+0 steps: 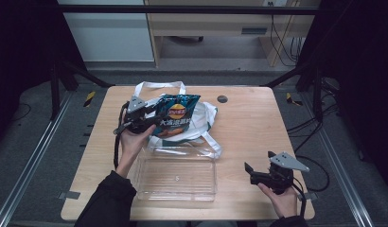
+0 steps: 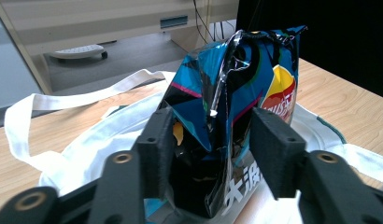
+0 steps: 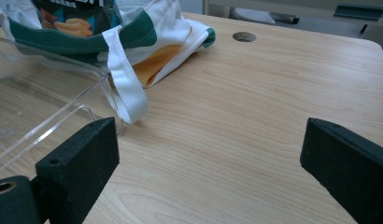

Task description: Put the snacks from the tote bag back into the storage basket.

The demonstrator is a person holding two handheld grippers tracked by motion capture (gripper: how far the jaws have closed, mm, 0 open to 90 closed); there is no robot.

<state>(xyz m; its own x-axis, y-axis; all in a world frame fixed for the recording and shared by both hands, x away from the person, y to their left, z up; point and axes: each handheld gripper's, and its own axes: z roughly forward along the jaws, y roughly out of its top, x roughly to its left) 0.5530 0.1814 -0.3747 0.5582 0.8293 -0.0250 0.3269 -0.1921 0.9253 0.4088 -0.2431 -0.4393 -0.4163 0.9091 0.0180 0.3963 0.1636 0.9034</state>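
A blue chip bag [image 1: 177, 116] [image 2: 227, 93] stands tilted on a white tote bag [image 1: 207, 116] [image 2: 77, 154] with green trim at the table's far middle. My left gripper [image 1: 155, 119] [image 2: 210, 135] reaches in from the bag's left edge. Its black pads [image 2: 157, 144] sit against both sides of the crinkled foil, so it is shut on the bag. My right gripper [image 1: 249, 173] [image 3: 208, 149] rests low at the near right of the table, jaws wide open over bare wood with nothing between them.
A clear plastic tray [image 1: 175, 196] [image 3: 45, 60] lies in front of the tote bag [image 3: 171, 32], near the table's front edge. One white tote strap [image 3: 126, 88] drapes beside the tray's corner. A round cable hole [image 1: 222, 99] [image 3: 244, 36] is set in the far tabletop.
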